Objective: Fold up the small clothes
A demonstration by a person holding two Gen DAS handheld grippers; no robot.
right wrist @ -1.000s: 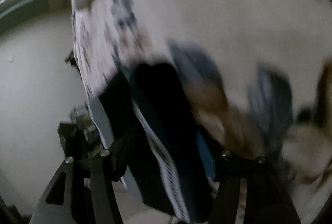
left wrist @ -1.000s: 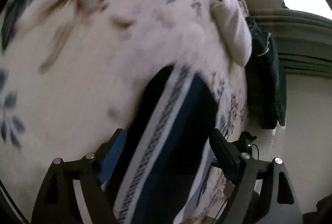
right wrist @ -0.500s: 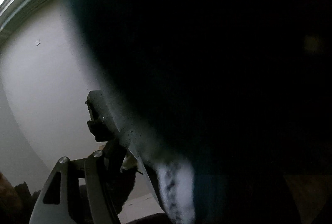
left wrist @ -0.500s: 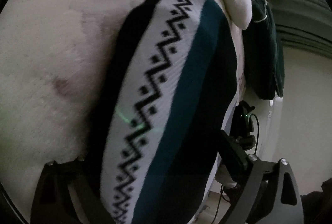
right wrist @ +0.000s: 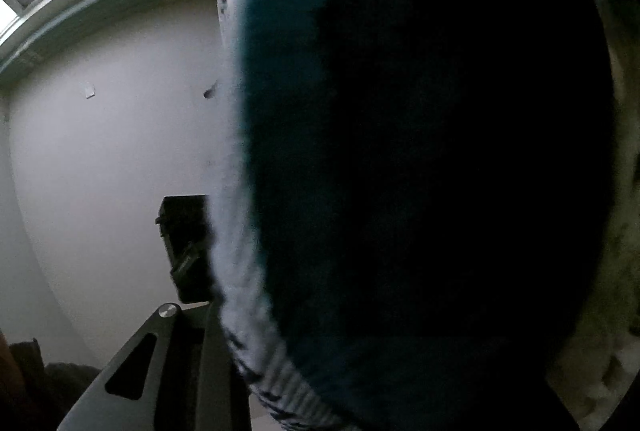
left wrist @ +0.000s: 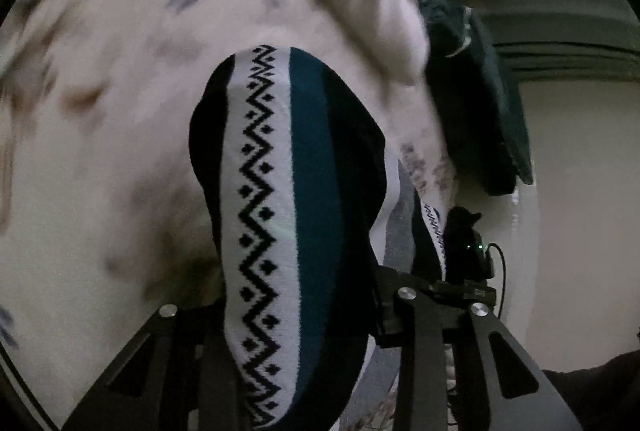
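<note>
A small knitted garment [left wrist: 304,191], black with a white zigzag band and a teal stripe, hangs between the jaws of my left gripper [left wrist: 296,315], which is shut on it above a floral bedspread [left wrist: 100,159]. In the right wrist view the same garment [right wrist: 420,171] fills most of the frame, very close to the lens. It hides the right gripper's right finger. Only the left finger [right wrist: 188,363] shows, with the cloth draped against it. My right gripper [right wrist: 320,371] seems closed on the cloth, but its jaws are hidden.
A white folded piece [left wrist: 376,15] lies on the bedspread at the far side. Dark green clothing [left wrist: 480,99] hangs beyond the bed edge. A black device with a green light [left wrist: 472,251] and a pale wall [right wrist: 100,151] stand behind.
The garment has been lifted off the bedspread and pulled toward both cameras. It now blocks the right wrist view. The left view has tilted, and the white piece shows larger.
</note>
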